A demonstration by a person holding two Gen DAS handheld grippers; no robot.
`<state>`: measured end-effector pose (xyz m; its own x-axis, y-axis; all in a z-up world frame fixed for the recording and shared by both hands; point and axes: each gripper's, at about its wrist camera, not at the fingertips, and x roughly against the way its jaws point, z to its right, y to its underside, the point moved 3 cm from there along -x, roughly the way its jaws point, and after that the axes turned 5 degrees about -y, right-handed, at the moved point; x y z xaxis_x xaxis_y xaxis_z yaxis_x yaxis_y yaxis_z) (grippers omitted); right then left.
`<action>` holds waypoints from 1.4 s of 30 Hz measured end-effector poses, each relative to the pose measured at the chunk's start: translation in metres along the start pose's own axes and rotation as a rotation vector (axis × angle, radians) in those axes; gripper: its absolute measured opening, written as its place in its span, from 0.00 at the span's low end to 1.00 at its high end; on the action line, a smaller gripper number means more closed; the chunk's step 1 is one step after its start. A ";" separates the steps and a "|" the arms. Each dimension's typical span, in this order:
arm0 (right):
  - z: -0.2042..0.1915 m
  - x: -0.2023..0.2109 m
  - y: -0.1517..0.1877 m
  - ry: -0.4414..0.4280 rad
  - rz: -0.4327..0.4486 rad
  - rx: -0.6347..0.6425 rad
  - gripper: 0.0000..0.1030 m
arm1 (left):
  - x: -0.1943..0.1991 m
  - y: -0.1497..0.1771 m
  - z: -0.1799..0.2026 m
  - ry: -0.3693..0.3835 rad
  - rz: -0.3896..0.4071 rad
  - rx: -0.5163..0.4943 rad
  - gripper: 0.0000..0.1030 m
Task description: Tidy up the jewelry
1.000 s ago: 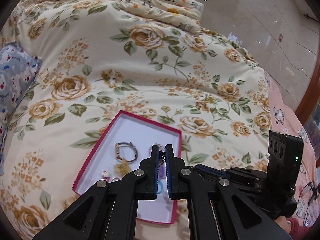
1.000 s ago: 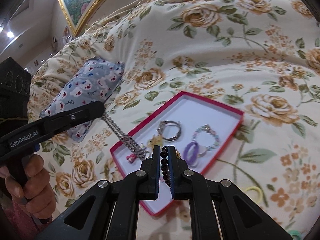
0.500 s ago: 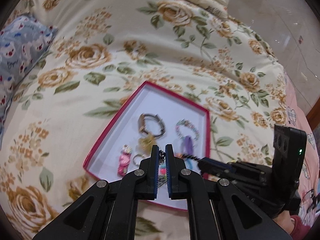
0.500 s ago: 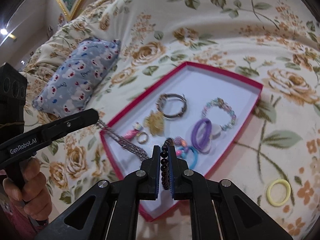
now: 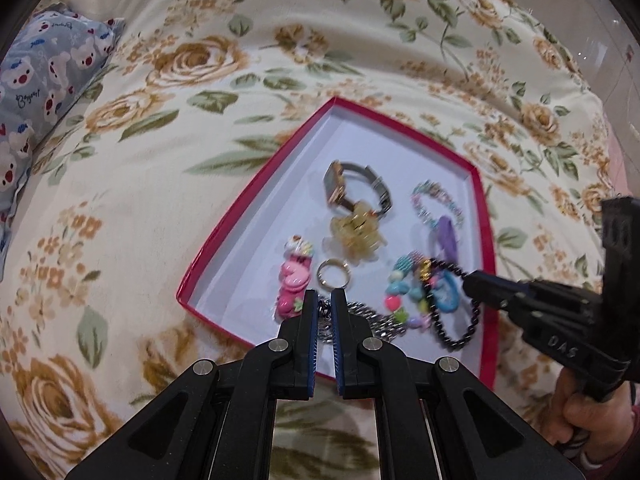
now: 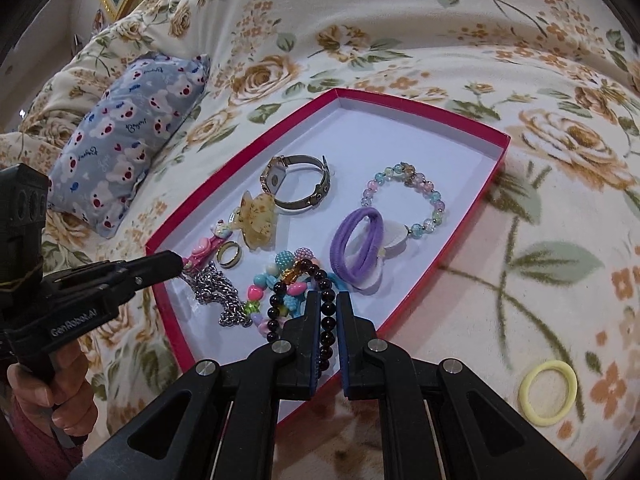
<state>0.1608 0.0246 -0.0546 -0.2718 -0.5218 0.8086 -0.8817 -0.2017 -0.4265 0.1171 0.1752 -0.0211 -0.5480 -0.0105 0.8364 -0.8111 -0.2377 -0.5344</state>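
1. Your left fingers (image 5: 324, 305) are clenched on a silver chain (image 6: 218, 294); its links trail from the tips into the near corner of the red box (image 6: 452, 114) and lie in a heap on the white floor there
2. Your right fingers (image 6: 329, 307) are clenched on a dark bead bracelet (image 6: 320, 280); in the right wrist view a run of its beads sits between the pads, and the rest loops forward over a colourful bead bracelet (image 6: 276, 280) in the box
3. In the left wrist view the dark loop hangs from the right tips above the box's right edge, just beside a blue hair tie (image 5: 448, 292)
4. The box lies on the flowered bedspread (image 6: 400, 40), open side up
5. Inside it, towards the far end, a watch (image 6: 298, 186) rests on its side, touching a yellow hair claw (image 6: 258, 222)
6. A gold ring (image 6: 229, 255) lies just beside the claw, and a pink cartoon charm (image 5: 294, 280) lies near the ring
7. A pastel bead bracelet (image 6: 404, 198) lies along the right side, with a purple hair tie (image 6: 358, 242) touching it
8. A yellow hair tie (image 6: 548, 392) sits on the bedspread, outside the box on the right, well apart from it
9. A blue patterned pillow (image 6: 128, 136) rests on the bed to the left of the box
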 end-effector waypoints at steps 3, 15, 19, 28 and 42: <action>-0.001 -0.002 0.000 0.012 -0.007 0.012 0.07 | -0.007 0.000 0.000 -0.021 -0.009 -0.008 0.05; -0.003 -0.005 -0.002 0.007 -0.017 0.011 0.12 | -0.011 0.002 -0.001 -0.043 -0.014 -0.016 0.08; -0.004 -0.004 -0.002 -0.002 -0.014 0.001 0.13 | -0.013 0.003 -0.001 -0.046 -0.023 -0.008 0.10; -0.007 0.019 -0.005 -0.030 0.057 -0.019 0.34 | -0.004 0.004 -0.001 -0.051 -0.001 0.008 0.23; -0.003 0.050 0.005 -0.017 0.200 -0.076 0.54 | 0.030 0.021 -0.008 -0.017 0.071 0.106 0.61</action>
<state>0.1417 0.0003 -0.0154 -0.4381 -0.5593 0.7038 -0.8376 -0.0303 -0.5454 0.0816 0.1778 -0.0079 -0.5990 -0.0467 0.7994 -0.7438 -0.3372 -0.5771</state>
